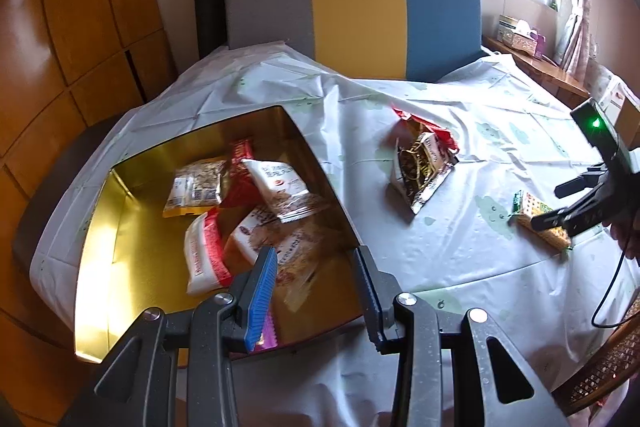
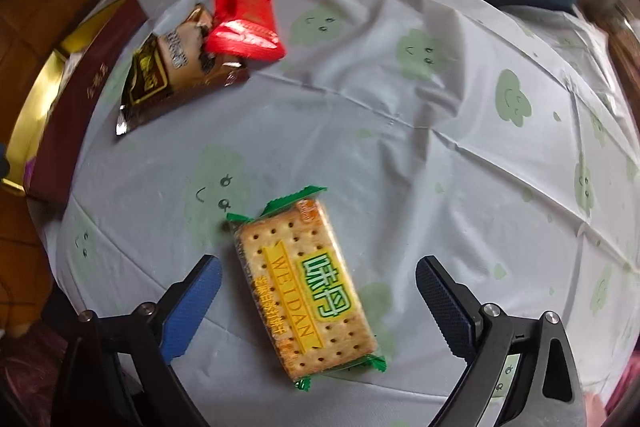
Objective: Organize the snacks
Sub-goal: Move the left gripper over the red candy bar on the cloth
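While the left tongs hang apart over the gold box, the right tongs, also apart, should probably close squarely across the cracker packet at lower centre.

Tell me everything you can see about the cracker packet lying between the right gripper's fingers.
The cracker packet is a flat plastic wrapper with crimped green ends, printed with a dotted cracker, a yellow band reading WEIDAN and green characters. It looks sealed and lies flat, angled, on the tablecloth. The right gripper straddles it, open, fingers not touching.
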{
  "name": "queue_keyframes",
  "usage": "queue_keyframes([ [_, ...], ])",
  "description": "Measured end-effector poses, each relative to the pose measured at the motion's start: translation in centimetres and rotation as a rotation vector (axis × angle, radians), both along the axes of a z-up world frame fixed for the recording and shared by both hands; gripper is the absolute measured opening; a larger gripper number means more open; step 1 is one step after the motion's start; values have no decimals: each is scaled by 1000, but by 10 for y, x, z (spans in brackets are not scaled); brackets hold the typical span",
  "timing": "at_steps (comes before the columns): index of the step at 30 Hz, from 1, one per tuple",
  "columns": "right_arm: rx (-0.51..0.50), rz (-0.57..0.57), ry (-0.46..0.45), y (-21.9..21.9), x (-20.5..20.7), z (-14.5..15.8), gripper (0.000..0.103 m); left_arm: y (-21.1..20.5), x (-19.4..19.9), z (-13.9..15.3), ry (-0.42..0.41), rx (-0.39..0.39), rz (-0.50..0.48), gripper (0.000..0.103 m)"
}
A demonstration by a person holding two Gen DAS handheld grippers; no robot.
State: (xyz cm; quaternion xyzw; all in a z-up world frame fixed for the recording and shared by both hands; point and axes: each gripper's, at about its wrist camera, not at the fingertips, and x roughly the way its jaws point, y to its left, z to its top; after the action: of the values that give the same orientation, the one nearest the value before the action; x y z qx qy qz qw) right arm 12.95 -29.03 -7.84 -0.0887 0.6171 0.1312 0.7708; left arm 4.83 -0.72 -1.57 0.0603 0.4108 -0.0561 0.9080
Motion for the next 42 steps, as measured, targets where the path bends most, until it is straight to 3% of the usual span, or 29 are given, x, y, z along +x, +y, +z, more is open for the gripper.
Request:
queue_keyframes([
  [1, -11, 16, 0, 4, -2, -1, 90, -2, 1, 0, 1, 0, -6, 40],
  [4, -81, 61, -31, 16, -7, -3, 49, -9, 4, 1, 2, -5, -30, 40],
  [8, -143, 39, -73, 16, -8, -3, 49, -22, 11, 4, 10, -28, -66, 40],
  [16, -138, -25, -47, 3, 1, -9, 50, -52, 45, 7, 61, -97, -114, 40],
  [22, -143, -37, -36, -1, 12, -16, 59, -77, 87, 3, 121, -109, -159, 40],
  [30, -161, -44, -35, -10, 26, -19, 68, -99, 134, -6, 165, -123, -129, 41],
  [31, -162, -42, -36, -9, 26, -19, 68, -101, 140, -8, 174, -134, -134, 42],
  [33, -163, -41, -39, -7, 25, -17, 68, -105, 155, -12, 196, -156, -138, 57],
  [34, -163, -42, -40, -4, 24, -17, 68, -106, 163, -15, 215, -167, -135, 60],
  [42, -157, -51, -57, -1, 25, -9, 72, -118, 224, -33, 293, -221, -74, 61],
])
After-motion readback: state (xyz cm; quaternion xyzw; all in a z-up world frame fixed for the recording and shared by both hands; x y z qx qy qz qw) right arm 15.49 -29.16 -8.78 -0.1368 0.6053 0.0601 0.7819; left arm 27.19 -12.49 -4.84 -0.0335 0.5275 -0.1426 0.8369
